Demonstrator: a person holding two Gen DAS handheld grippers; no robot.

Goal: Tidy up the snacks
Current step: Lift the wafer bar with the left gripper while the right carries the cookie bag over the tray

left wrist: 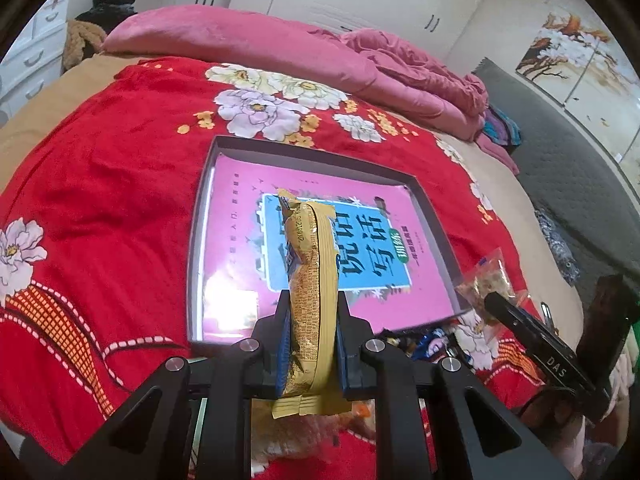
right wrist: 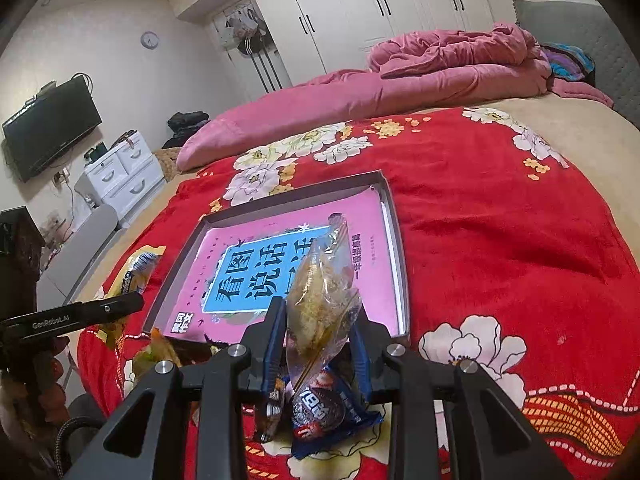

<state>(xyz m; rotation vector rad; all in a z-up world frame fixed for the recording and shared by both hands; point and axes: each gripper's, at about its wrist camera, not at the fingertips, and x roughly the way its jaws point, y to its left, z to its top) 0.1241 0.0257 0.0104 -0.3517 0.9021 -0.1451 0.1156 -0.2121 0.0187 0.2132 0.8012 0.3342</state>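
nearest to us, our left gripper [left wrist: 312,312] has its fingers [left wrist: 280,344] pinched tight on a yellow snack bar [left wrist: 310,280], which stands on edge between them and points out over the box. our right gripper [right wrist: 316,328] is closed partway on a clear snack pouch [right wrist: 320,296], its fingers [right wrist: 270,340] pressing the crinkly wrapper from both sides. just below that hand a blue-wrapped snack [right wrist: 320,408] and a few other packets lie loose on the red floral blanket [right wrist: 500,240], so we judge the sorting barely started: two items are lifted and more are still waiting on the bed. beyond the fingertips sits the shallow grey box [left wrist: 436,216], and all we see in it is a pink book [left wrist: 240,216] lying flat; no snack is in it yet. both hands tilt downward toward the box's near edge, side by side, the left one showing at the margin of the right view. farther off are the pink quilt [right wrist: 440,64] and the white wardrobe [right wrist: 360,8].
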